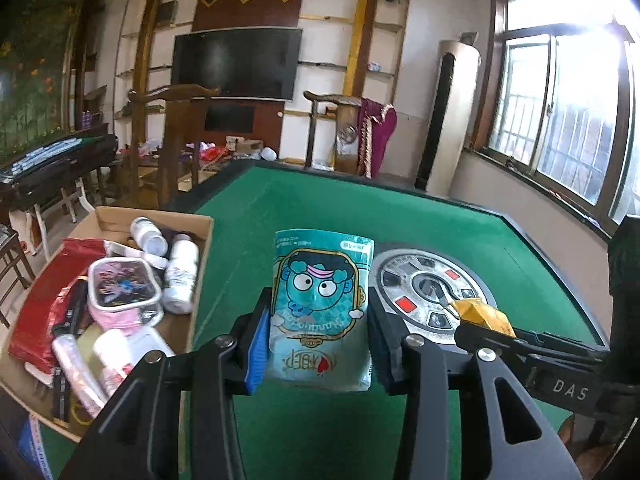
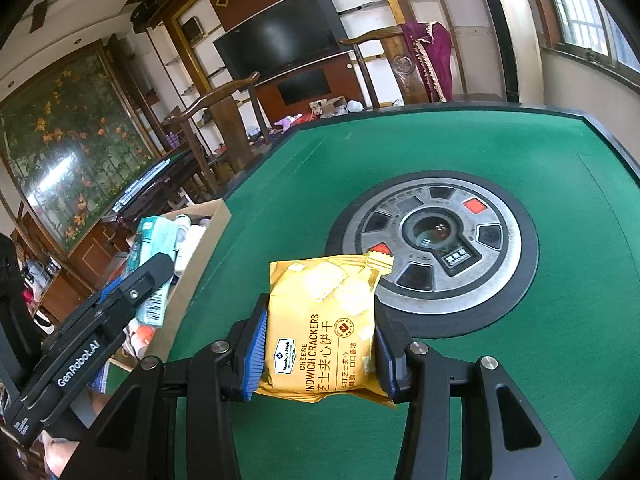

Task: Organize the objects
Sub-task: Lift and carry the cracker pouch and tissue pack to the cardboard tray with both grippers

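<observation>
One green felt bench (image 2: 520,152) fills both views, with one round metal hub (image 2: 432,248) sunk in its middle. One cardboard box (image 1: 188,332) sits at its left edge, crowded with three white bottles, a red pouch and other small packs. The left gripper (image 1: 318,344) has its jaws pinching one teal cartoon snack bag (image 1: 320,308) above the near felt. The right gripper (image 2: 318,354) has its jaws clamped on one yellow cracker packet (image 2: 324,320). Far off stand one dark television (image 1: 236,62), two wooden chairs and a window at right.
</observation>
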`<action>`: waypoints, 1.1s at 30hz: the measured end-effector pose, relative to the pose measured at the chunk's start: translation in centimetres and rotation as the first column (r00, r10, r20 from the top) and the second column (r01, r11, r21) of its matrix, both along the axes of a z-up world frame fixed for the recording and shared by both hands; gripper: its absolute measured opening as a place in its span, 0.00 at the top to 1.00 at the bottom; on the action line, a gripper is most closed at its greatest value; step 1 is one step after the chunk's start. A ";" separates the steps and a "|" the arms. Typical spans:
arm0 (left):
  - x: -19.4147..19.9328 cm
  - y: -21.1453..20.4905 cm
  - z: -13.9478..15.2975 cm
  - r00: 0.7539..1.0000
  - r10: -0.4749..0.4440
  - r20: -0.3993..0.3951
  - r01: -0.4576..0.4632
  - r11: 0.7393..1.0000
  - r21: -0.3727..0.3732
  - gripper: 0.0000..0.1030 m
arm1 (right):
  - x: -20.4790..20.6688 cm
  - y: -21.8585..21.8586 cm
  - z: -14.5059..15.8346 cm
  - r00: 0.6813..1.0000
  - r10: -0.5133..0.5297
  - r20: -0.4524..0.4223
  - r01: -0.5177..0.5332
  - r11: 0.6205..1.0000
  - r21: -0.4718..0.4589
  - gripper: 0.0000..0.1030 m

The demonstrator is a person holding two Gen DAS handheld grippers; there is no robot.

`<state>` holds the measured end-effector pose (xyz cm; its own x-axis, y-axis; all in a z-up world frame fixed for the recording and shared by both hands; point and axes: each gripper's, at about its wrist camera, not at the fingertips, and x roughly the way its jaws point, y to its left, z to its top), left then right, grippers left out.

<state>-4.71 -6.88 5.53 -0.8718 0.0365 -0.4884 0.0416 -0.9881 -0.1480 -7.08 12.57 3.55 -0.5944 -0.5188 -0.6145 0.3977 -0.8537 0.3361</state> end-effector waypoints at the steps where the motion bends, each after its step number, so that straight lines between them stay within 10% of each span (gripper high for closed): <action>1: 0.3 -0.2 0.1 1.000 0.001 -0.003 -0.001 1.000 -0.001 0.60 | 0.1 -0.4 0.0 1.000 0.005 -0.002 -0.005 1.000 0.001 0.52; 33: 8.5 -14.4 1.0 0.966 0.257 -0.037 -0.254 0.964 0.085 0.57 | 3.0 -15.9 1.5 0.969 0.245 -0.039 -0.242 0.967 0.078 0.52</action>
<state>3.82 -21.24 6.57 -0.8794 -0.1538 -0.4505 0.2822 -0.9306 -0.2332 -4.03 -3.34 5.09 -0.4852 -0.6072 -0.6293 0.6107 -0.7503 0.2532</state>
